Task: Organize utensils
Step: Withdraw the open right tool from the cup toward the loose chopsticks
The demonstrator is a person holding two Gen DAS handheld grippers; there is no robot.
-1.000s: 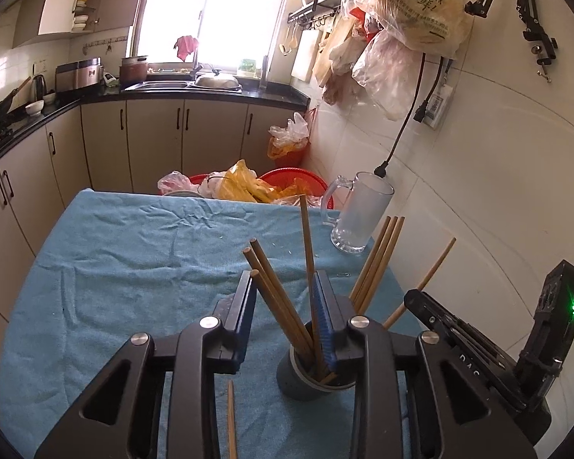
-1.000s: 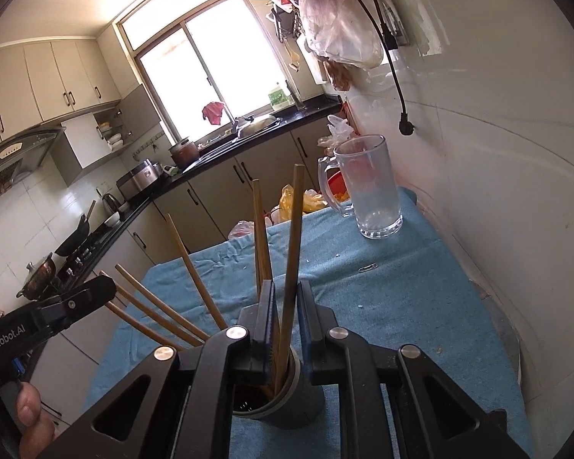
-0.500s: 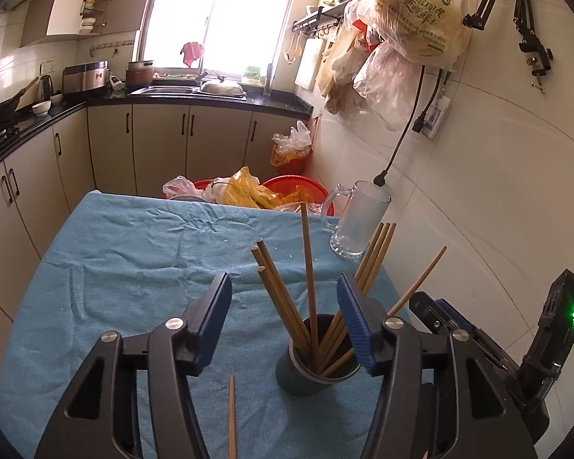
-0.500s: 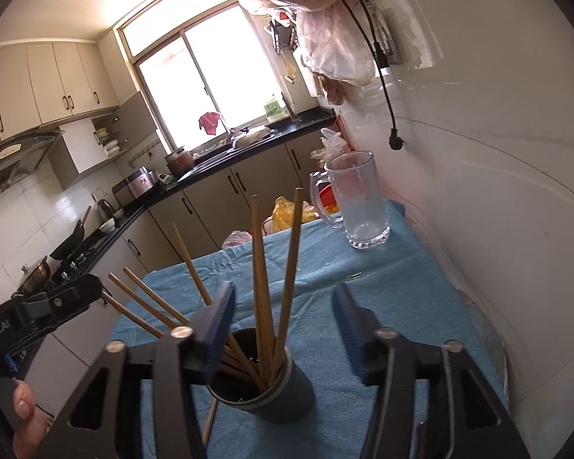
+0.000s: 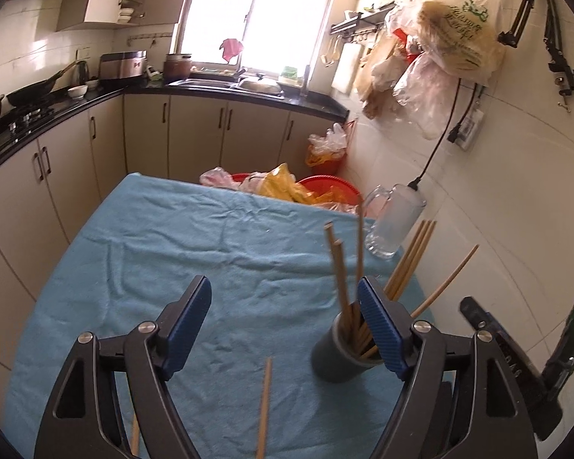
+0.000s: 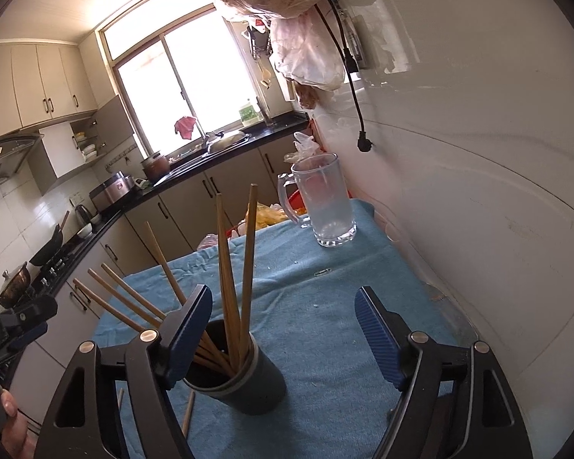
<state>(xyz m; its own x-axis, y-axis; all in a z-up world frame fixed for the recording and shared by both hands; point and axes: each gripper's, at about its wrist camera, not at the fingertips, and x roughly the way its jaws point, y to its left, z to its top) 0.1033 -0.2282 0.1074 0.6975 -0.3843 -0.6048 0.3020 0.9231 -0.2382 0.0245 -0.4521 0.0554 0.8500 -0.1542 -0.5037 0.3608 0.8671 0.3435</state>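
The tabletop (image 5: 141, 252) is covered edge to edge by a wrinkled blue towel (image 5: 210, 267). A dark cylindrical holder (image 5: 333, 363) stands upright on it at lower right of the left wrist view, filled with wooden chopsticks (image 5: 340, 275). Two loose chopsticks lie flat on the towel: one (image 5: 264, 405) at bottom centre, another (image 5: 134, 434) at bottom left, partly hidden. A clear glass mug (image 5: 394, 225) stands upright at the far right corner, well apart from the holder.
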